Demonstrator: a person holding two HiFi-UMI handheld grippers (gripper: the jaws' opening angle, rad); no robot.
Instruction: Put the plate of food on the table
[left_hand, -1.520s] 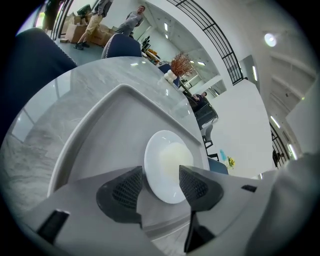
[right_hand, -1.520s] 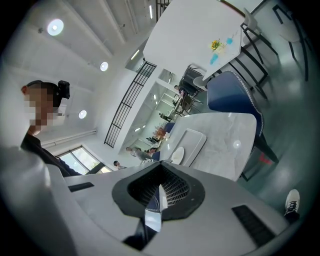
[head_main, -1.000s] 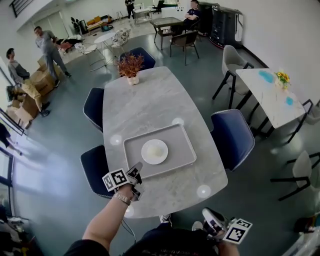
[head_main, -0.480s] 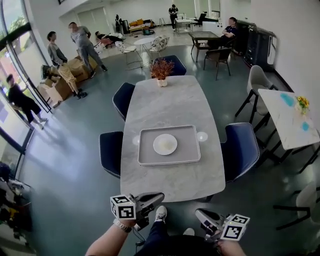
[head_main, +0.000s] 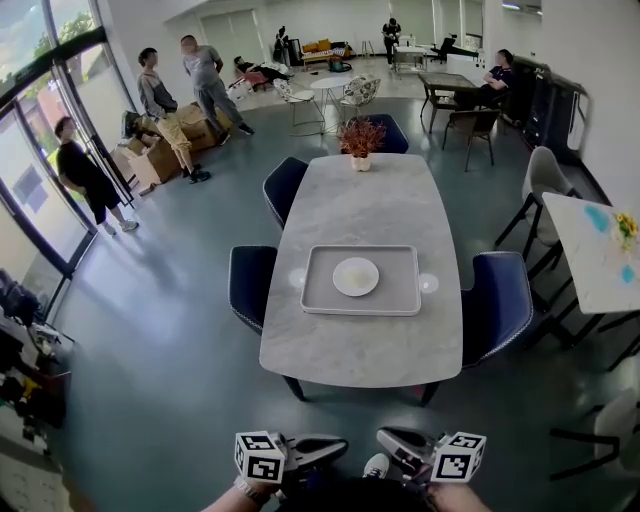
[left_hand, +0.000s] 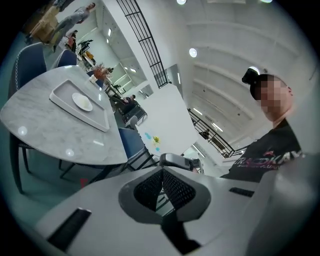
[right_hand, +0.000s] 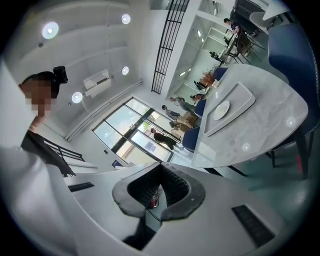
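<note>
Viewed from my remote station, the round white plate (head_main: 341, 283), bearing a pale mound of food (head_main: 357, 275), sits at the centre of a grey rectangular tray (head_main: 398, 296). The tray lies flat on the near half of the oval grey marble worktop (head_main: 372, 200). Dark blue chairs (head_main: 251, 285) flank the worktop left and right, and a pot of reddish dried plants (head_main: 361, 140) stands at its far end. Both tools hang at the near edge of the head view, well apart from the worktop. The left gripper (head_main: 338, 443) has its jaws pressed together on nothing. The right gripper (head_main: 386, 437) is likewise closed and empty, and the two tips point toward each other.

I judge the plate to be glazed ceramic: stiff, fairly light, smooth enough to slip between the pads, and likely to chip if it knocks the tray wall. I would pinch its thin rim on the near side and keep it level, since the food looks loose enough to slide. The tray looks rigid and wide, with a raised lip. If it has to travel too, I would take one short side in each gripper.
</note>
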